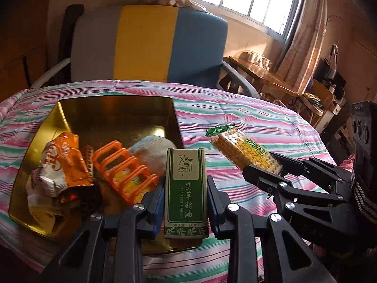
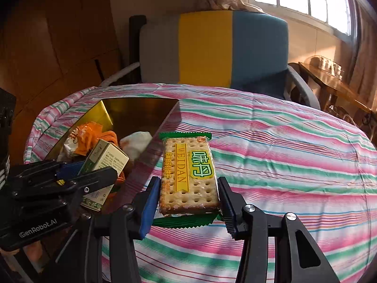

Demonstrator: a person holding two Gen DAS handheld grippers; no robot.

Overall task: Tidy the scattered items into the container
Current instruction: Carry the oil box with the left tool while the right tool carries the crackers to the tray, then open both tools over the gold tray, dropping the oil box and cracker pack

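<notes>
My left gripper (image 1: 185, 210) is shut on a green and white essential oil box (image 1: 185, 188), held upright over the near edge of the gold tin (image 1: 113, 108). The box also shows in the right wrist view (image 2: 106, 162). My right gripper (image 2: 189, 202) is shut on a cracker packet (image 2: 188, 174), held above the striped cloth just right of the tin (image 2: 141, 110). The packet shows in the left wrist view (image 1: 245, 151). Inside the tin lie an orange snack wrapper (image 1: 61, 162), an orange plastic rack (image 1: 124, 172) and a white and blue cloth (image 1: 153, 153).
The table is covered with a pink, green and white striped cloth (image 2: 282, 153). A grey, yellow and blue chair (image 2: 212, 47) stands behind it. A wooden side table (image 2: 334, 82) stands at the right under the window.
</notes>
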